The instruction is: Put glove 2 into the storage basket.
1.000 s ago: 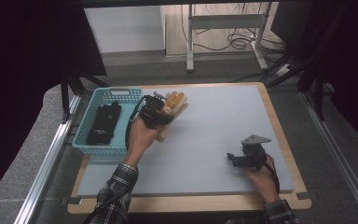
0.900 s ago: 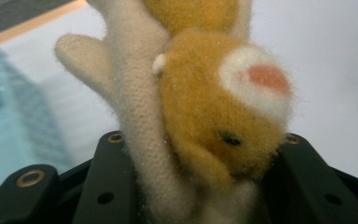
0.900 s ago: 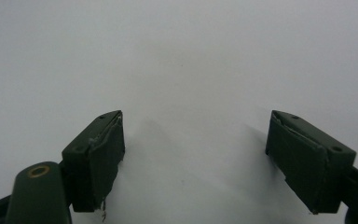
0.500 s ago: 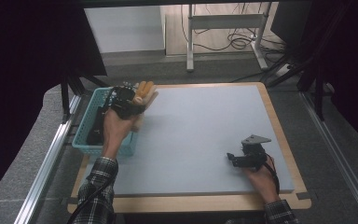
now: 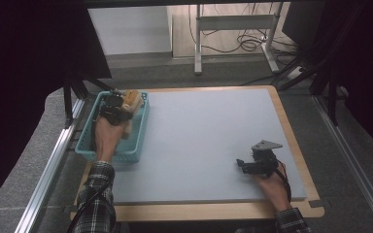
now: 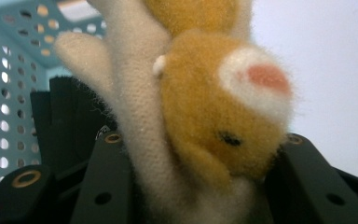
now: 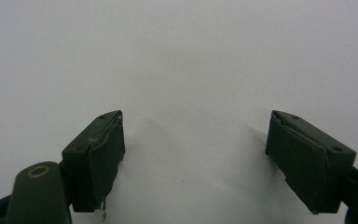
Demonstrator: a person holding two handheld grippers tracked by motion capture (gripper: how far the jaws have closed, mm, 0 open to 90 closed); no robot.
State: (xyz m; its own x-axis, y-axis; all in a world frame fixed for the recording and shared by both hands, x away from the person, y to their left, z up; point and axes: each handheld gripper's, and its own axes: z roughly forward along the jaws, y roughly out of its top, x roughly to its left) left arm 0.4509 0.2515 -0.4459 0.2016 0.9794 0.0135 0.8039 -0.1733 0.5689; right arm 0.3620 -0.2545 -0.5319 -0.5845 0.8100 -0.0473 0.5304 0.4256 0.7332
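Observation:
My left gripper (image 5: 121,104) is shut on a tan and cream plush toy (image 5: 130,99) and holds it over the teal basket (image 5: 136,145) at the mat's left edge. In the left gripper view the plush toy (image 6: 205,116) is squeezed between both black jaws, with the perforated basket wall (image 6: 9,93) behind it. A black object (image 6: 60,121) lies inside the basket under the toy. Near the front right of the mat my right gripper (image 5: 241,166) rests open and points left. In the right gripper view its jaws stand wide apart around my right gripper (image 7: 196,163) point, with bare mat between them.
A pale blue mat (image 5: 213,136) covers a wooden board (image 5: 199,211). Metal rails (image 5: 48,170) run along both sides of the table. A table frame and cables (image 5: 233,43) stand on the floor beyond the far edge.
My left hand has carried the plush toy leftward from the mat's near-left area to above the basket. The right hand and gripper have stayed where they were.

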